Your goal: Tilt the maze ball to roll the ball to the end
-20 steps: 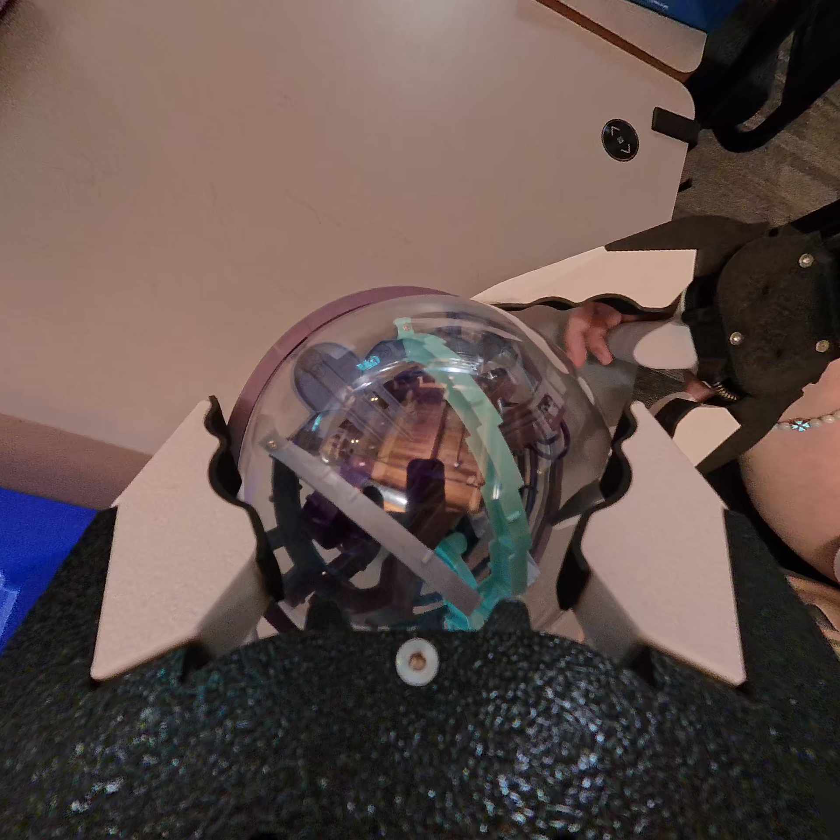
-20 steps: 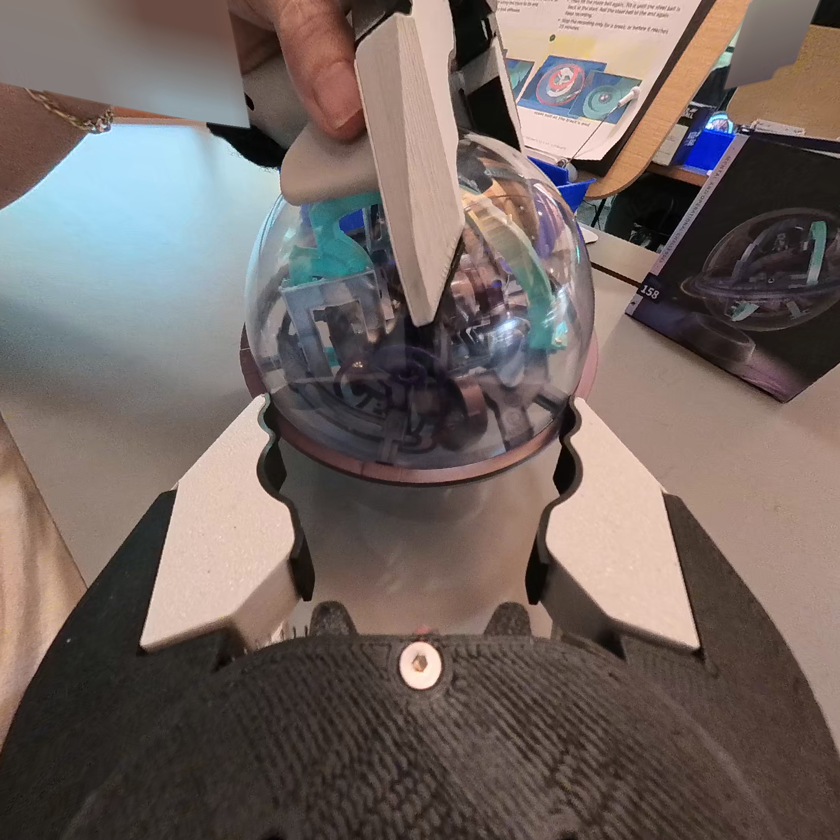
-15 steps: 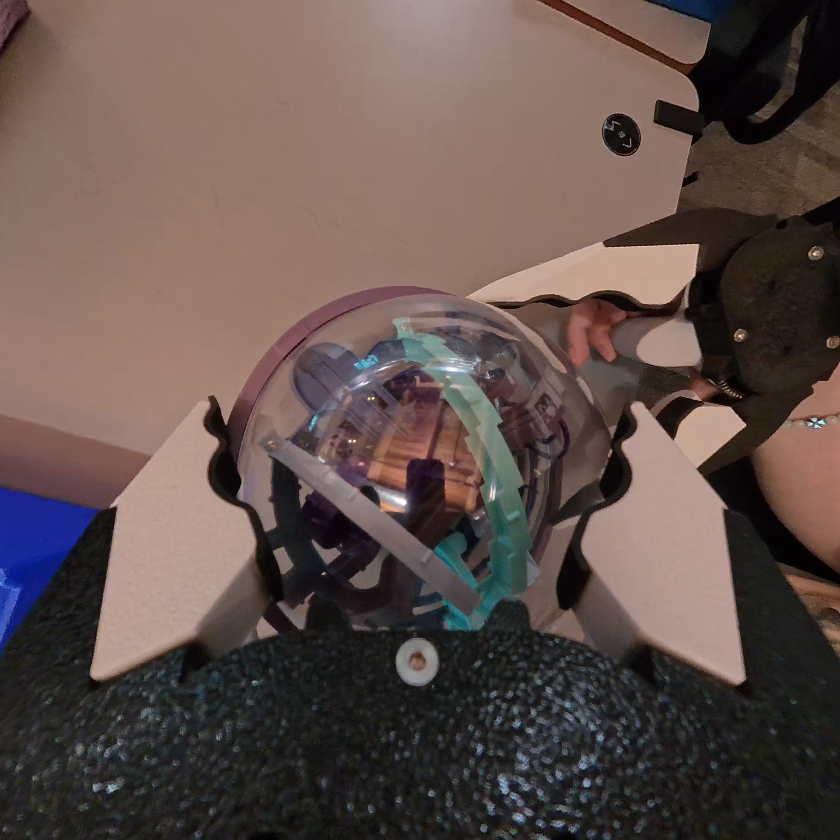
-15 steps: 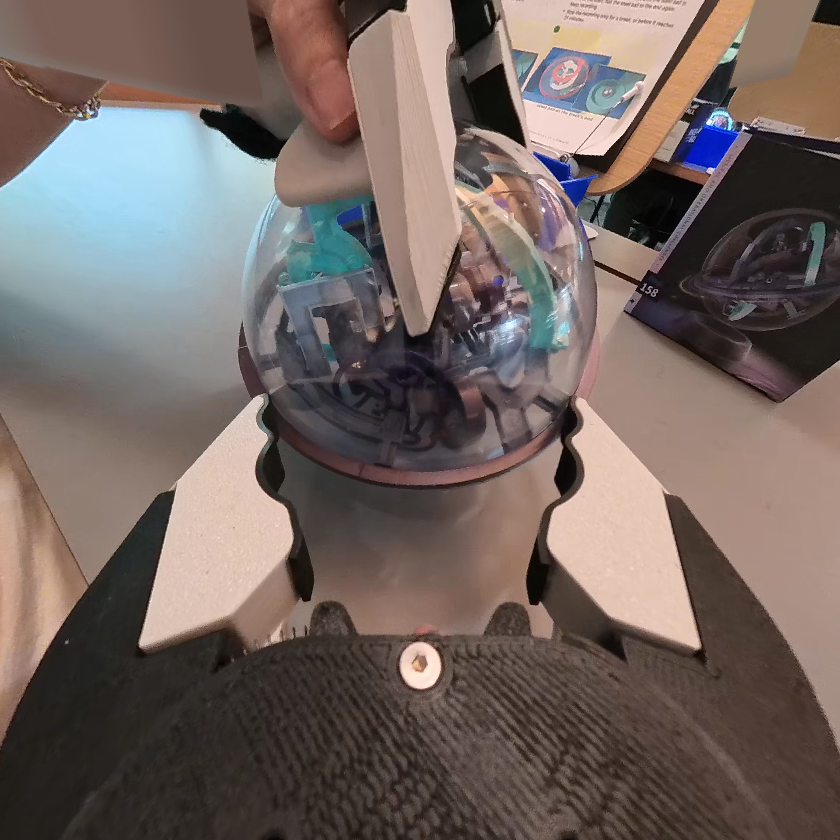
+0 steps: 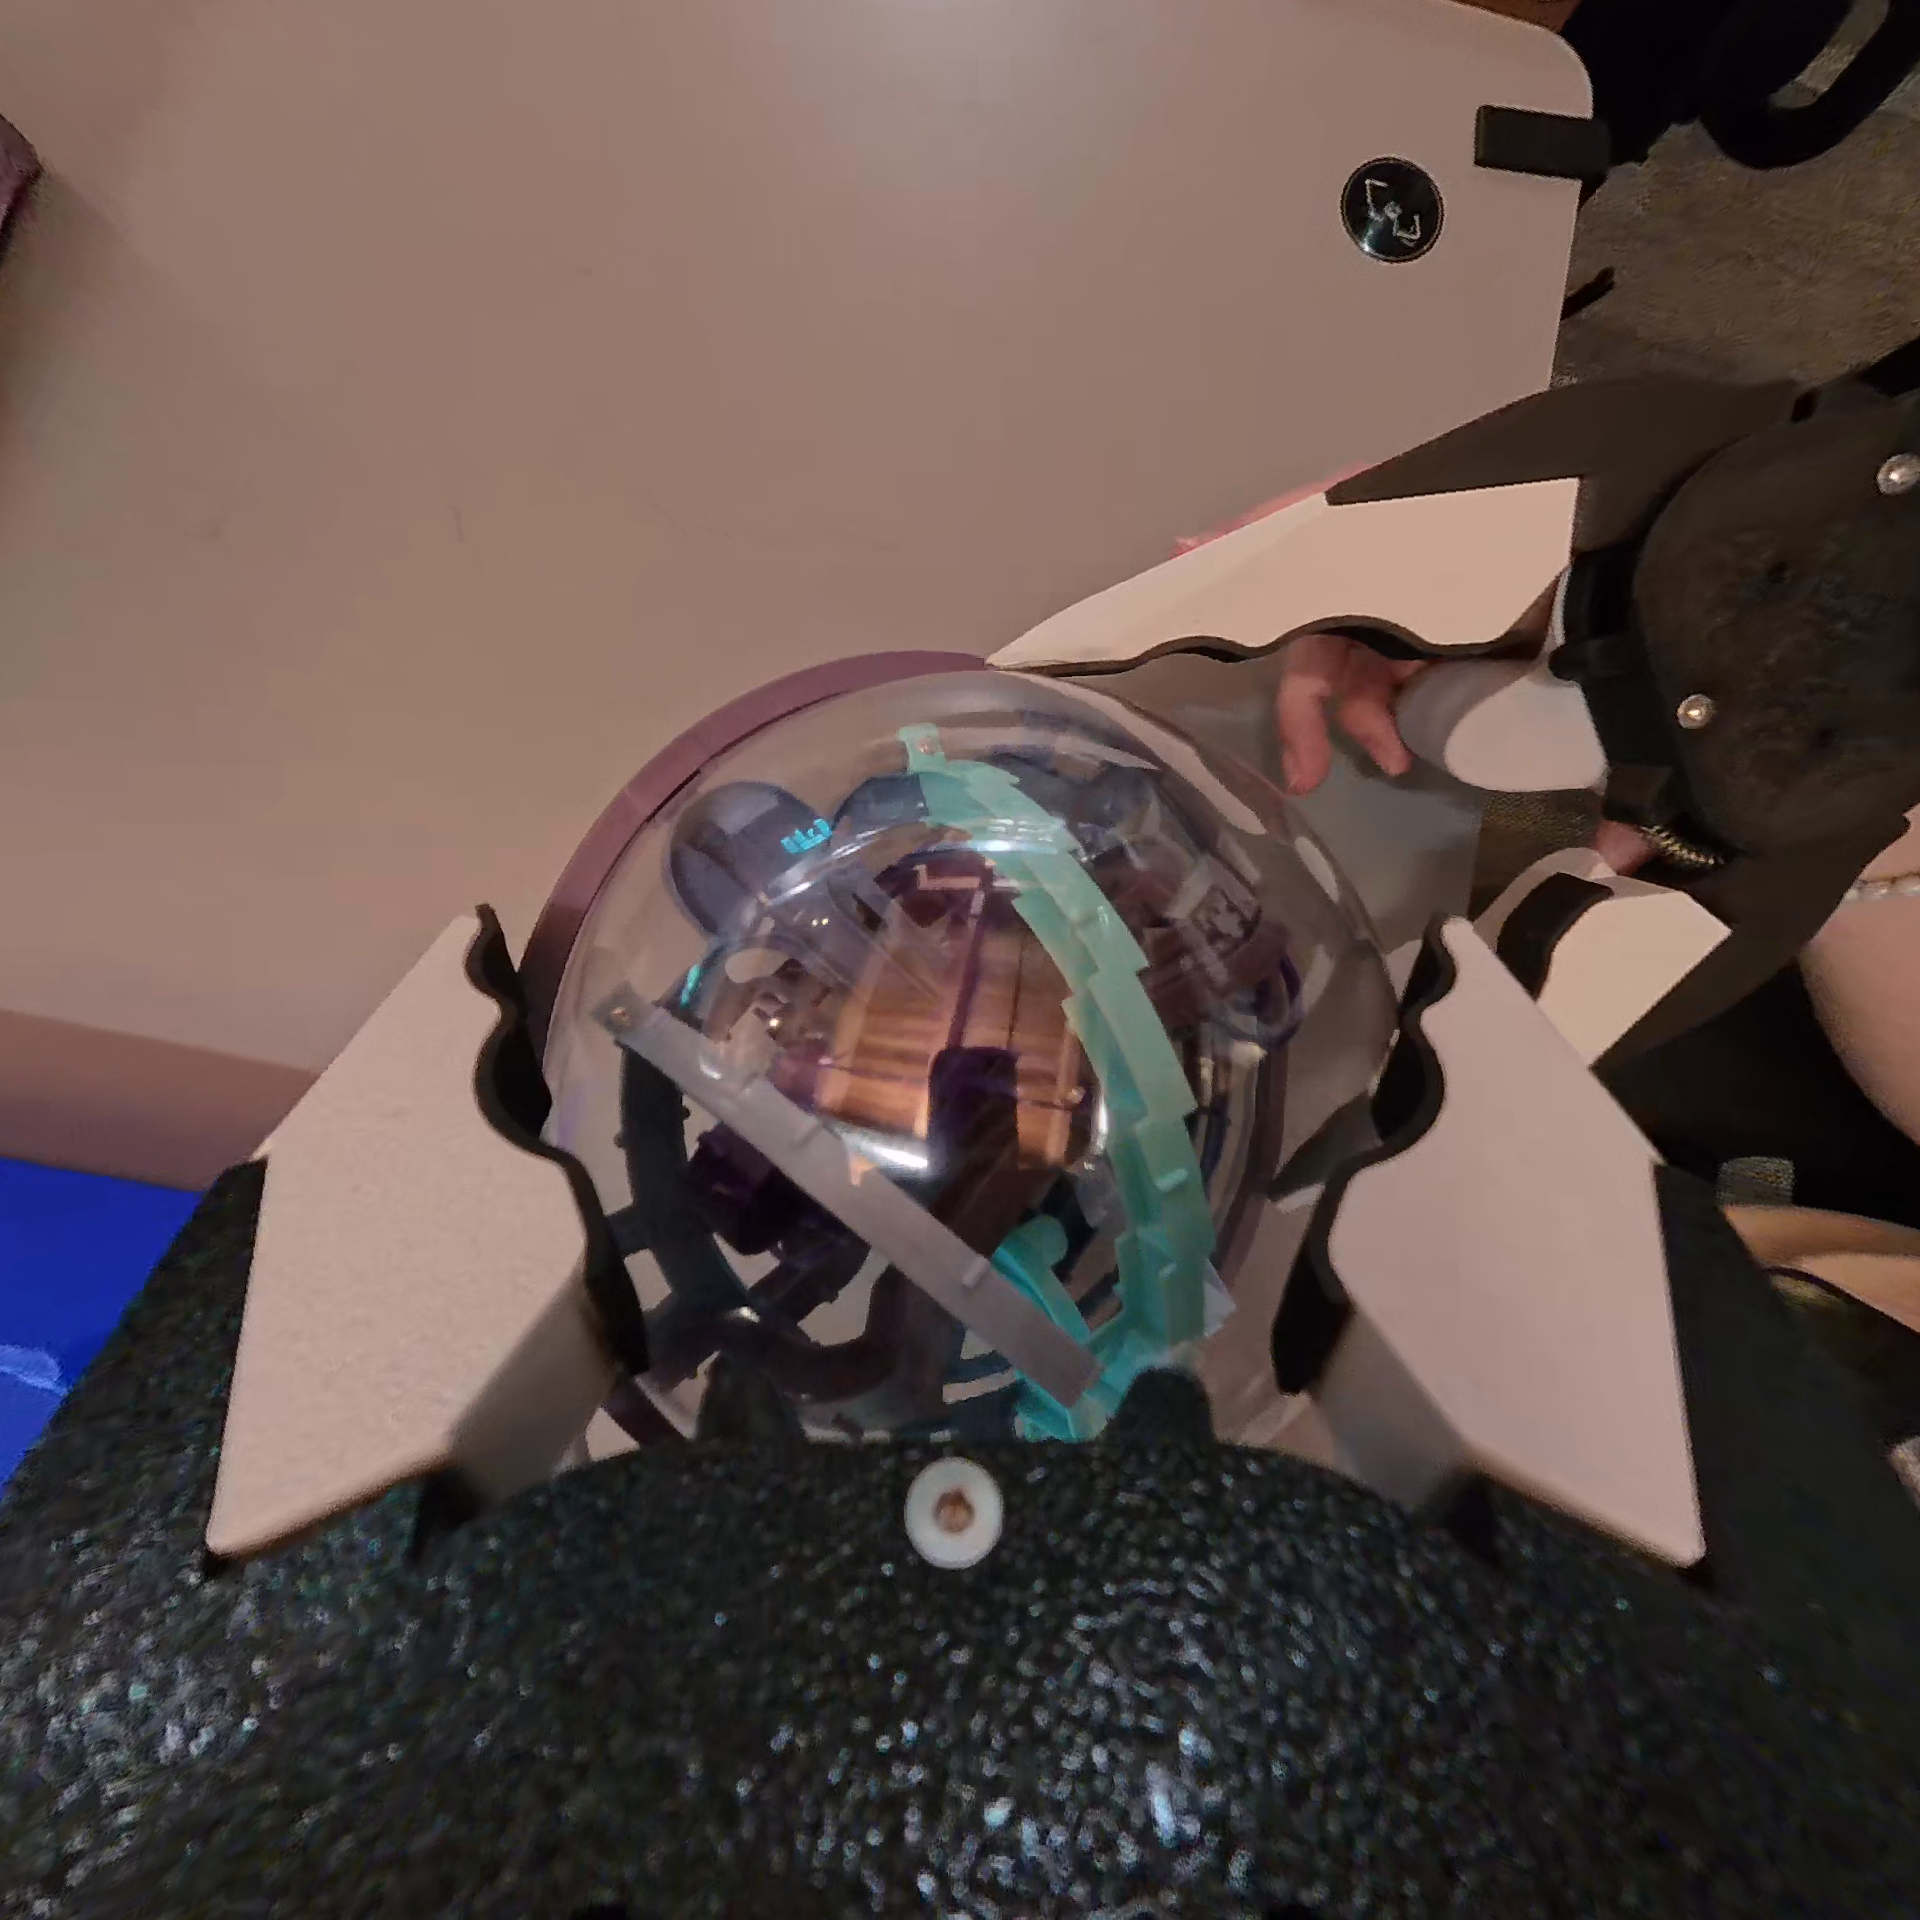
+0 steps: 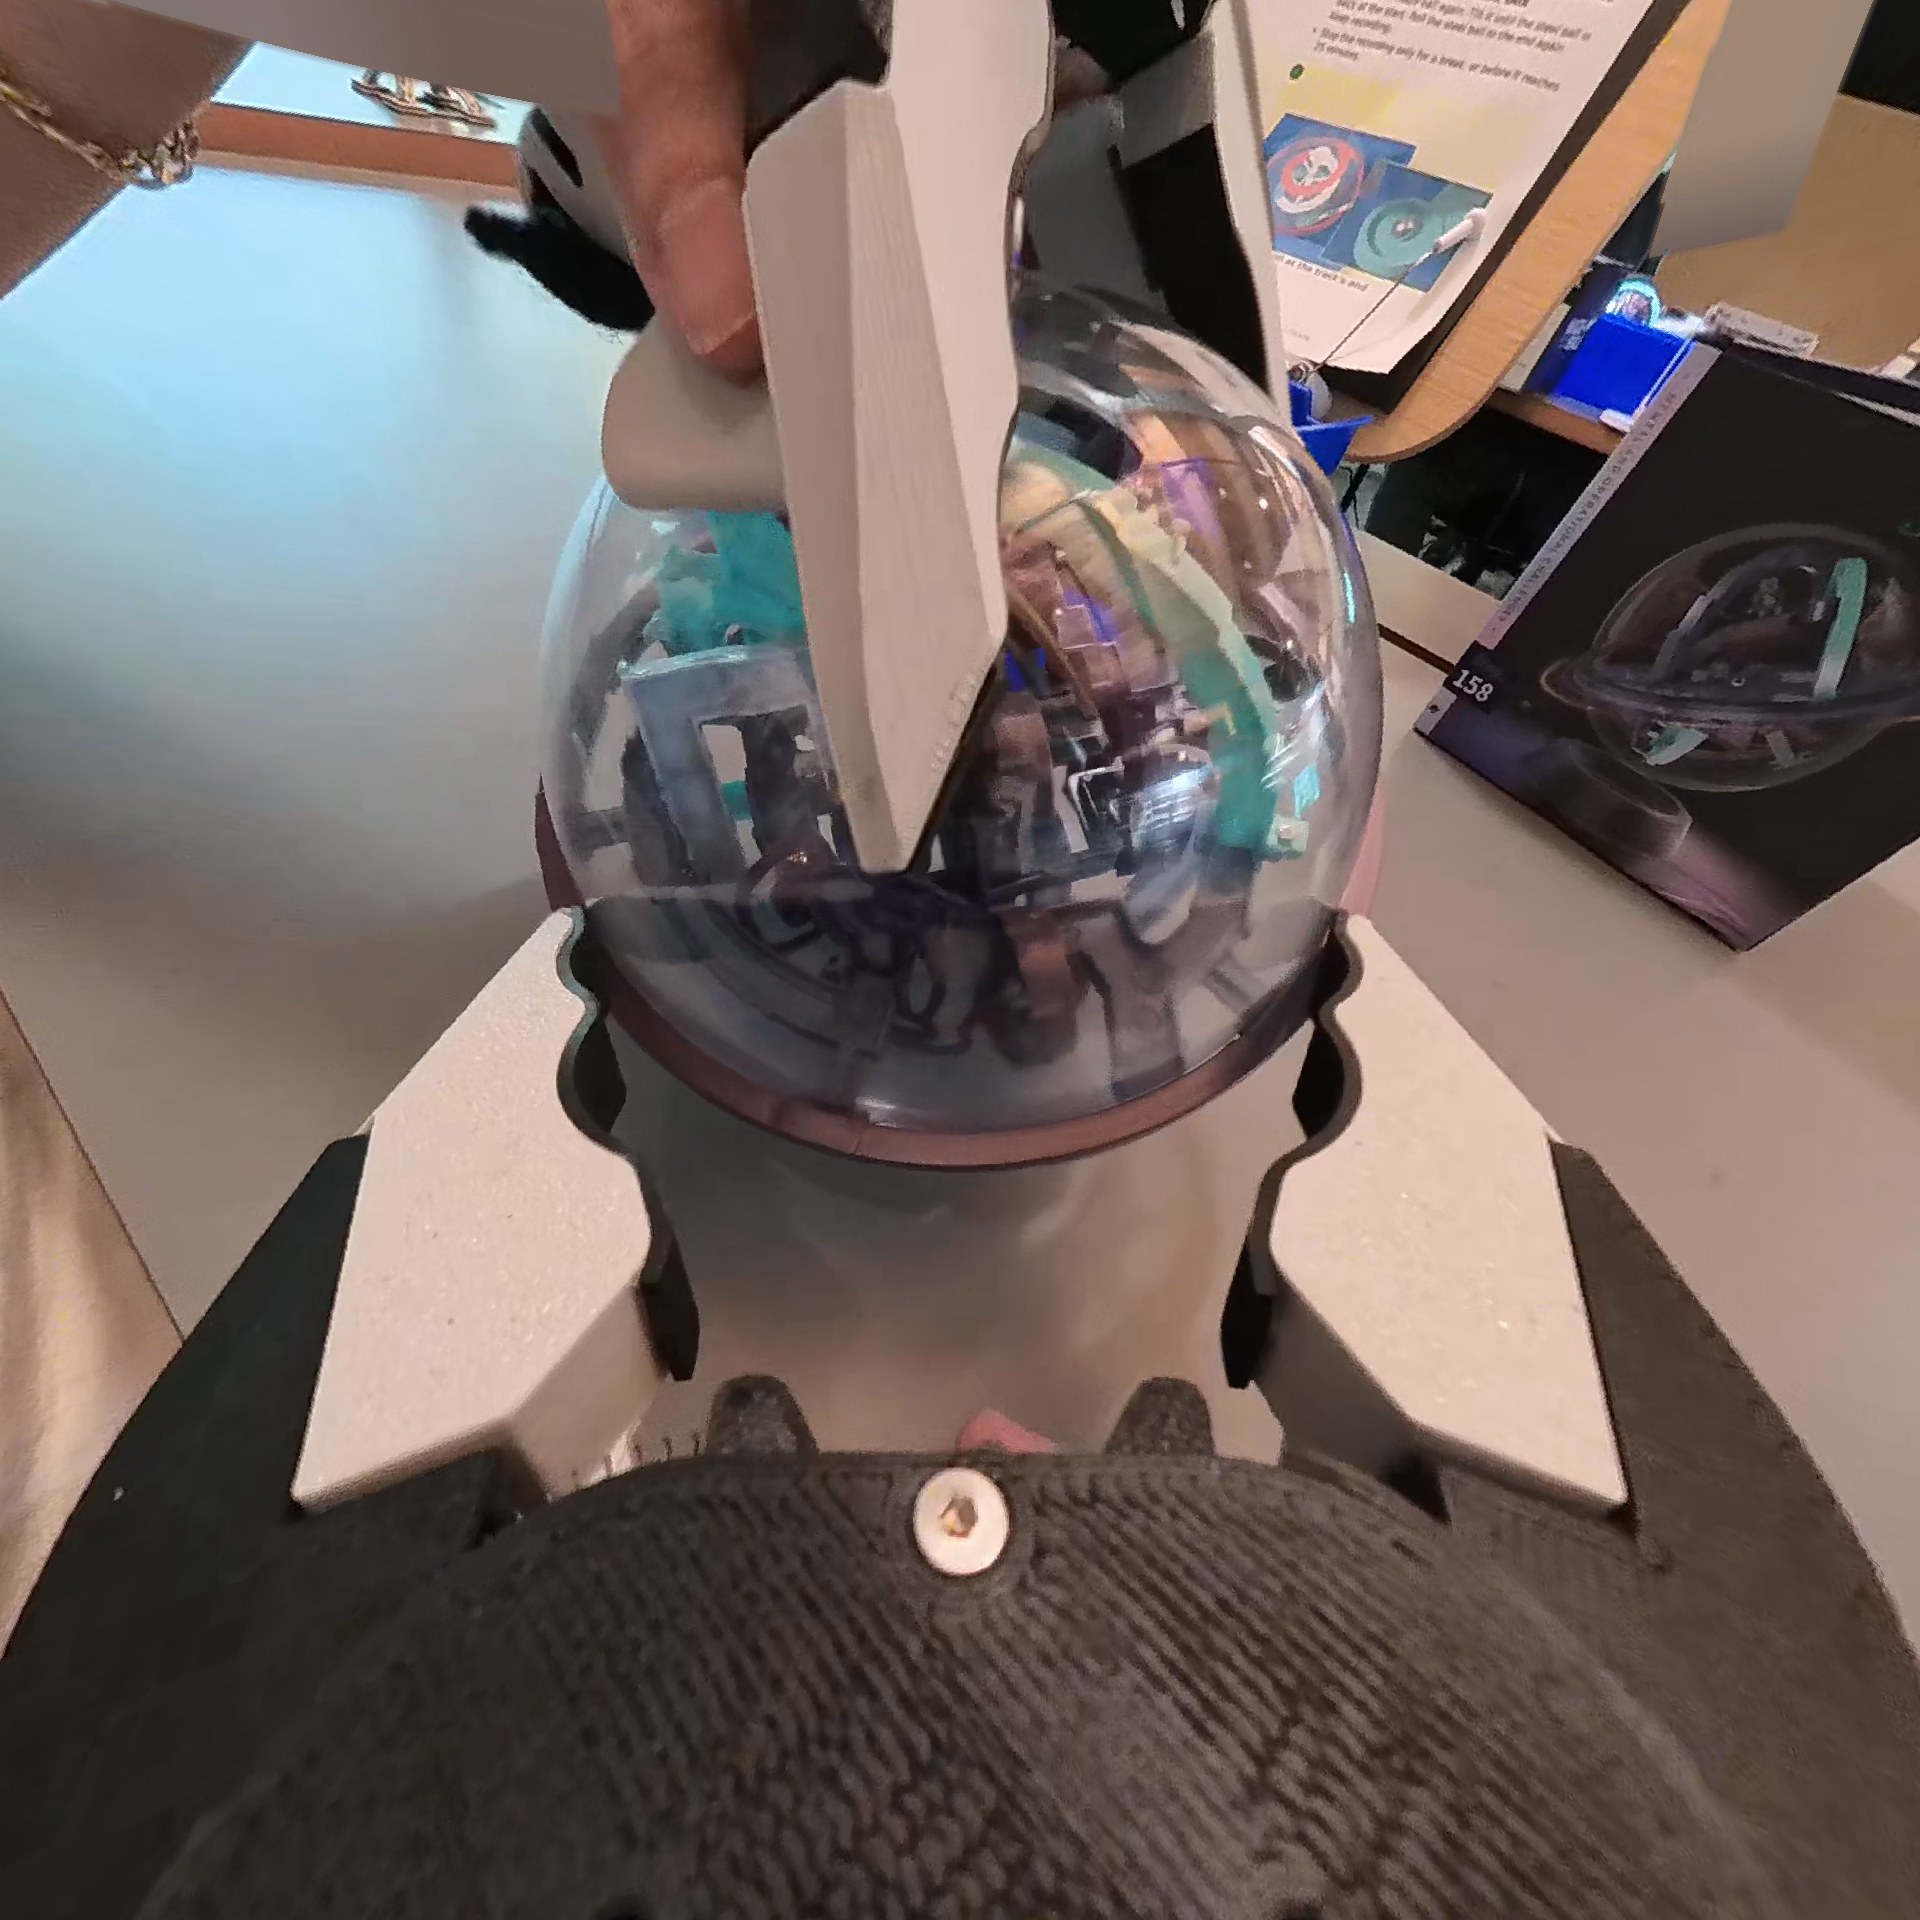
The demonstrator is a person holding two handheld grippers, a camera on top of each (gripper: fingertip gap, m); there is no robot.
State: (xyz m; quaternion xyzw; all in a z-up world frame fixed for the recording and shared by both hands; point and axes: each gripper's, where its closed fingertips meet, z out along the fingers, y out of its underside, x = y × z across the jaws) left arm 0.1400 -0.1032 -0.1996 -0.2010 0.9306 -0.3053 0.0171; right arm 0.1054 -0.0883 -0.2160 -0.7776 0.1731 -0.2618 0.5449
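Both claws are on the maze ball [image 5: 966, 1039], which I hold just above the beige table [image 5: 623, 416]. My left gripper [image 5: 961, 1049] comes down over the top, fingers spread wide and pinching the clear shell on both sides. My right gripper [image 6: 956, 997] cups it from below, pads [image 6: 592, 1039] pressed at the dark purple equator ring [image 6: 935, 1143] on either side, so it is also clamped on the sphere. In the right wrist view the left claw's white finger [image 6: 894, 468] lies across the dome with a thumb [image 6: 686, 208] just beside it. Inside are a teal track [image 5: 1122, 1039], a grey ramp strip [image 5: 831, 1174] and purple pieces. I can't find the small steel ball; reflections hide it. My read: mid-tilt, progress unknown. To do this well I keep both grips firm but even, since the shell is smooth and will likely slip if one side loosens. I rotate both wrists together, slow, small angles, so the ball creeps along the track and doesn't jump off. I should turn a bare patch of dome toward a camera, away from the glare. The maze ball box [image 6: 1704, 707] sits off to the right on the table, near but clear of the swing, and a clipboard with an instruction sheet [image 6: 1434, 156] stands behind.
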